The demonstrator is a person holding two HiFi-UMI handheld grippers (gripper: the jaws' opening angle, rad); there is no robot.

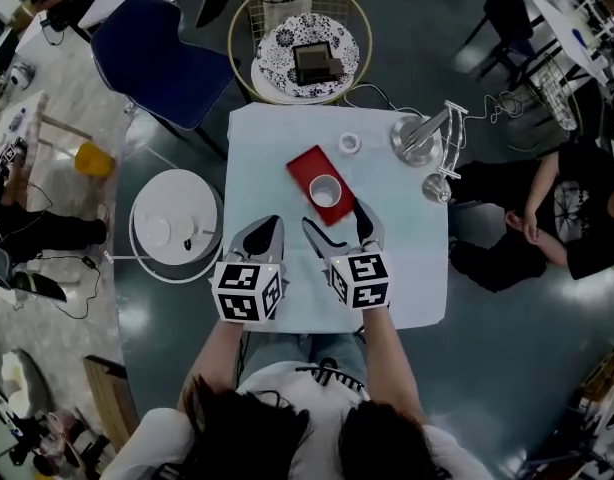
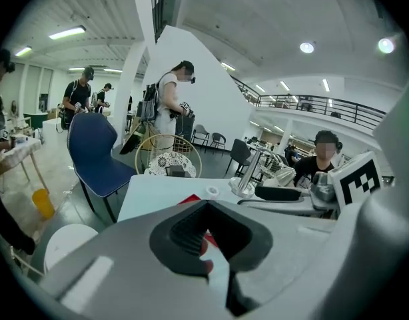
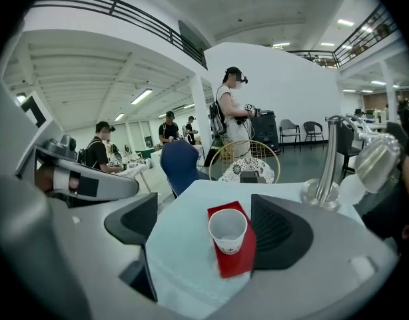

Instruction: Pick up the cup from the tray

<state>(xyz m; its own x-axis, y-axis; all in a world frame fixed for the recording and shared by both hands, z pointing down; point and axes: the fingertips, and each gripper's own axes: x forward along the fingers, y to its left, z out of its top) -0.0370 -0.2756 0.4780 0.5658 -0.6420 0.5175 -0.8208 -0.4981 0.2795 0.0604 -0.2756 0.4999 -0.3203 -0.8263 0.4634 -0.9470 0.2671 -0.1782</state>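
Observation:
A white paper cup (image 1: 325, 190) stands upright on a red tray (image 1: 309, 167) in the middle of the pale-clothed table (image 1: 407, 268). My right gripper (image 1: 342, 226) is open just short of the tray's near end. In the right gripper view the cup (image 3: 228, 230) sits ahead, between the two spread jaws and closer to the right pad (image 3: 281, 232), untouched; the tray (image 3: 236, 259) lies under it. My left gripper (image 1: 266, 230) is shut and empty, left of the tray. In the left gripper view its jaws (image 2: 206, 209) meet, and a bit of red tray (image 2: 203, 247) shows through the gap.
A small tape roll (image 1: 349, 143) and a metal lamp stand (image 1: 419, 138) sit at the table's far right. A round white stool (image 1: 175, 223) is to the left, with a blue chair (image 1: 162, 53) and a wire side table (image 1: 299, 43) beyond. A person (image 1: 557, 208) sits at right.

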